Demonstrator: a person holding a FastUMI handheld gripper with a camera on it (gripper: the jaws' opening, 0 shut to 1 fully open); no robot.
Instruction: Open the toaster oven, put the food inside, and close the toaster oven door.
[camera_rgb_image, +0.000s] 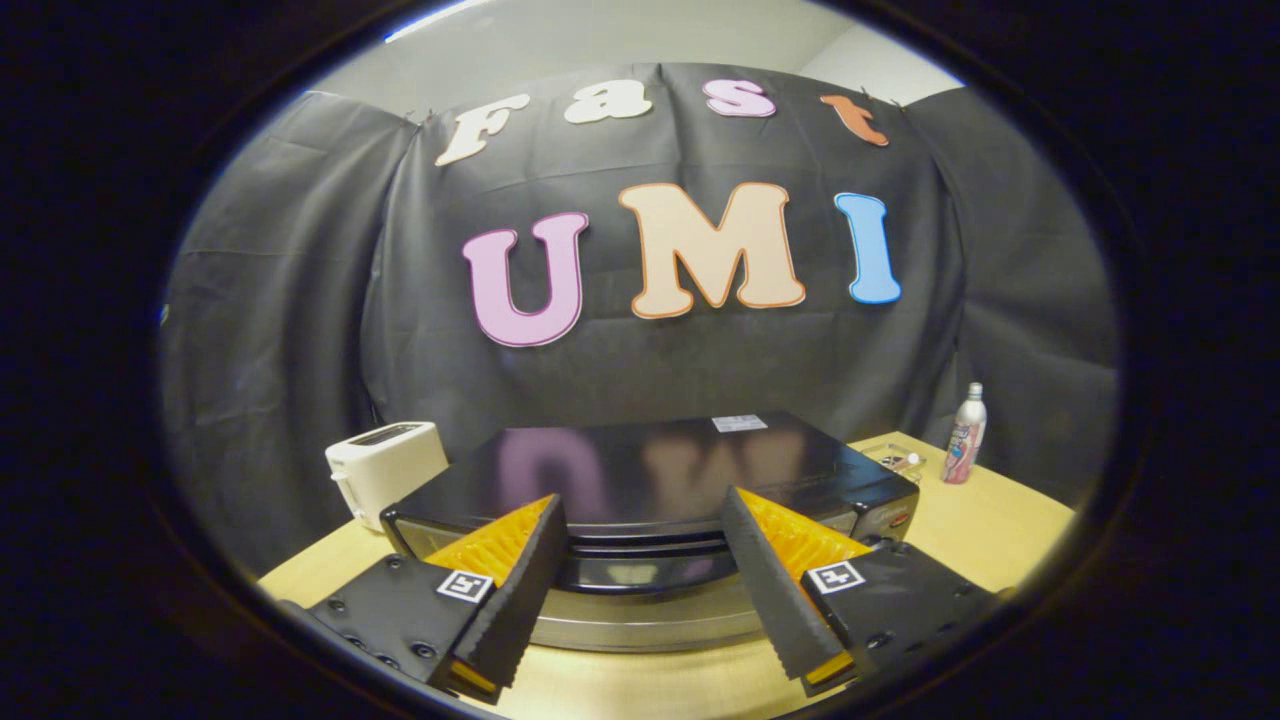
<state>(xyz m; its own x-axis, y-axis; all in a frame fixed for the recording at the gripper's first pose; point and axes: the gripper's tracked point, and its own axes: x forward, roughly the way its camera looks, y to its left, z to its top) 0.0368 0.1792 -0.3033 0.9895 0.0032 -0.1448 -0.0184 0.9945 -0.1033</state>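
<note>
The toaster oven sits on the wooden table directly ahead of the gripper, its glossy black top facing up and its front toward the fingers. The fingers stand well apart with nothing between them, one to each side of the oven's upper front edge, where a dark bar that is probably the door handle runs across just beyond the tips. Below that, the glass door and a pale metal band show between the fingers; the door looks upright and closed, though the low angle and the curved lens make it hard to be sure it is fully latched. Judged from this, the task is at its very start: the door is not yet open, no food is in the grip, and all three steps remain. What the food is cannot be told from here; a small clear tray with something in it lies on the table just right of the oven and may hold it. A white toaster stands to the oven's left, and a bottle stands beyond the tray.
</note>
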